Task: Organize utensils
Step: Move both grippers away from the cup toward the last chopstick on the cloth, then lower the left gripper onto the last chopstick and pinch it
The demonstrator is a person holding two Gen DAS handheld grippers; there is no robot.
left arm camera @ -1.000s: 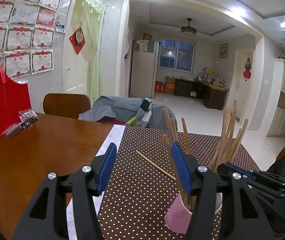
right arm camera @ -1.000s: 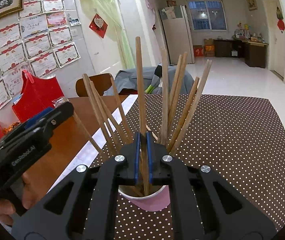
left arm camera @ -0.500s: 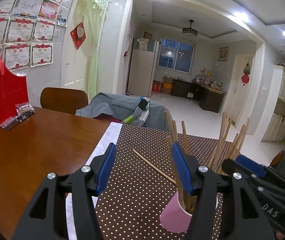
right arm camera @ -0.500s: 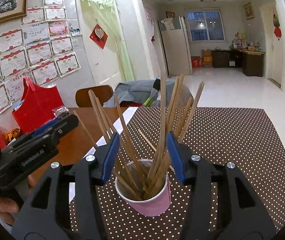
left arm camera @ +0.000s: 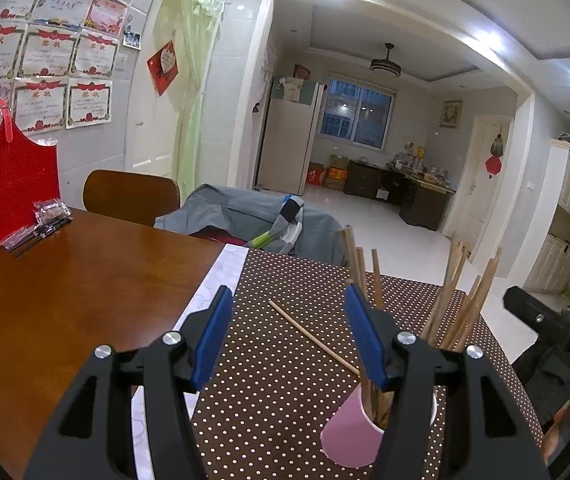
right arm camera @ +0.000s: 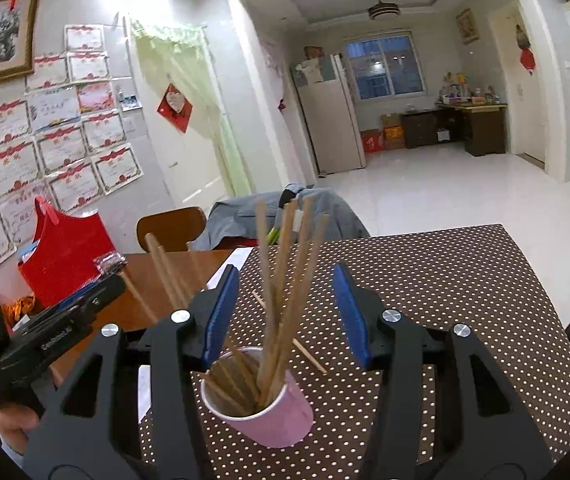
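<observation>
A pink paper cup (right arm camera: pixel 269 412) stands on the brown polka-dot mat (right arm camera: pixel 445 280) and holds several wooden chopsticks (right arm camera: pixel 285 280). The cup also shows in the left wrist view (left arm camera: pixel 349 436), partly behind the right finger. One loose chopstick (left arm camera: pixel 309 334) lies on the mat beyond the cup. My right gripper (right arm camera: pixel 285 316) is open and empty, above and just behind the cup. My left gripper (left arm camera: pixel 289 336) is open and empty, left of the cup, above the mat.
A red bag (left arm camera: pixel 1 196) and a small plastic packet (left arm camera: pixel 45 220) sit on the wooden table (left arm camera: pixel 65 300) at the left. A wooden chair (left arm camera: pixel 133 196) and a chair draped with grey cloth (left arm camera: pixel 253 220) stand at the far edge.
My right gripper was shut on a chopstick in the cup one second ago; it has opened, let go and drawn back. The left gripper has stayed open and shifted slightly.
</observation>
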